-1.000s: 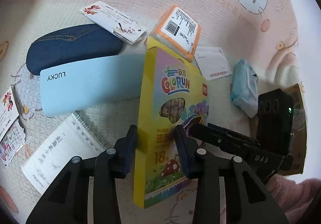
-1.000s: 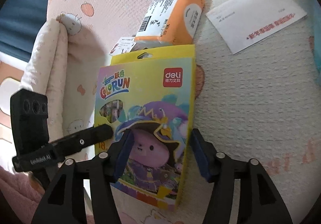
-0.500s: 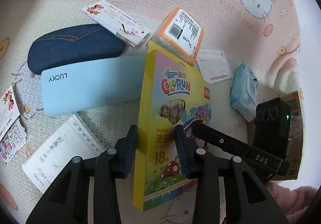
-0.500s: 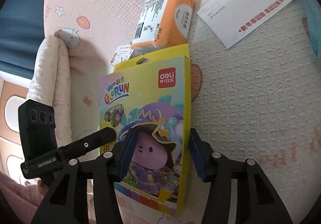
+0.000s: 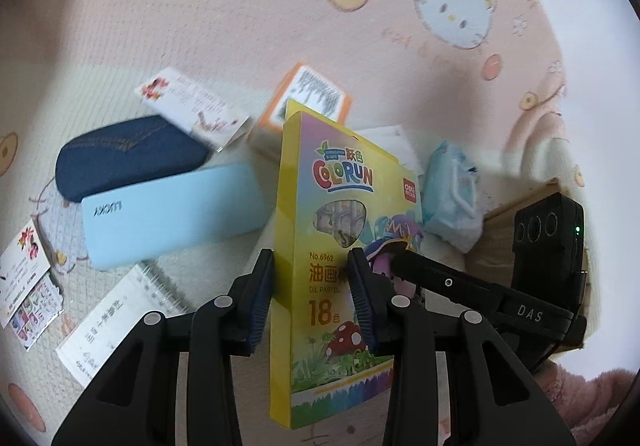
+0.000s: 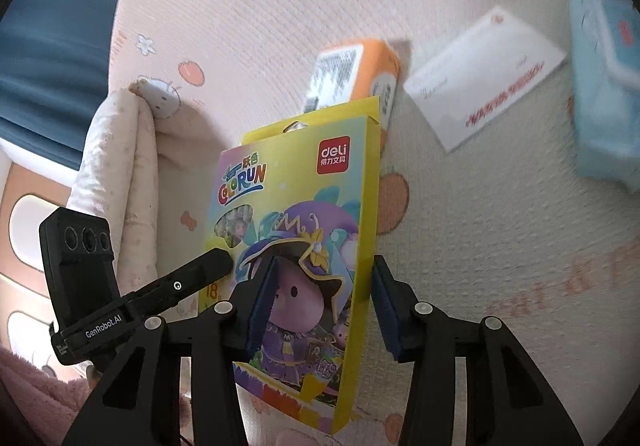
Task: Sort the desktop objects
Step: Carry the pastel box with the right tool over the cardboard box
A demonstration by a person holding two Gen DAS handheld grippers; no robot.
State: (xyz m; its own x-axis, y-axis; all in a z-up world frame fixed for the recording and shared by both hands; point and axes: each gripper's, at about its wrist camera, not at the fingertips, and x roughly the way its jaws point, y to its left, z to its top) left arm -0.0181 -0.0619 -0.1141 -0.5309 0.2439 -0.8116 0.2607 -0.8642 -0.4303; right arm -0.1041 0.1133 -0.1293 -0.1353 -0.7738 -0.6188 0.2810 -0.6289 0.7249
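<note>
A yellow oil pastel box (image 5: 340,206) hangs upright above the pink cartoon blanket (image 5: 240,26), held from two sides. My left gripper (image 5: 310,266) is shut on it, one pad on its narrow left side and the other on its printed front. My right gripper (image 6: 325,270) grips the same pastel box (image 6: 320,186) lower on the front. Its jaws are closing, with the left pad on the purple figure and the right pad against the yellow side. Each view shows the other gripper reaching in at the box's edge.
On the blanket lie an orange box (image 5: 316,94), a light blue case (image 5: 168,214), a denim case (image 5: 128,158), a spiral notebook (image 5: 120,318), printed cards (image 5: 192,110), a white envelope (image 6: 488,74) and a blue tissue pack (image 5: 452,198). A cardboard box (image 5: 504,226) stands at the right.
Both grippers have risen with the pastel box, so the things on the blanket look farther away. The right jaws have narrowed onto the box.
</note>
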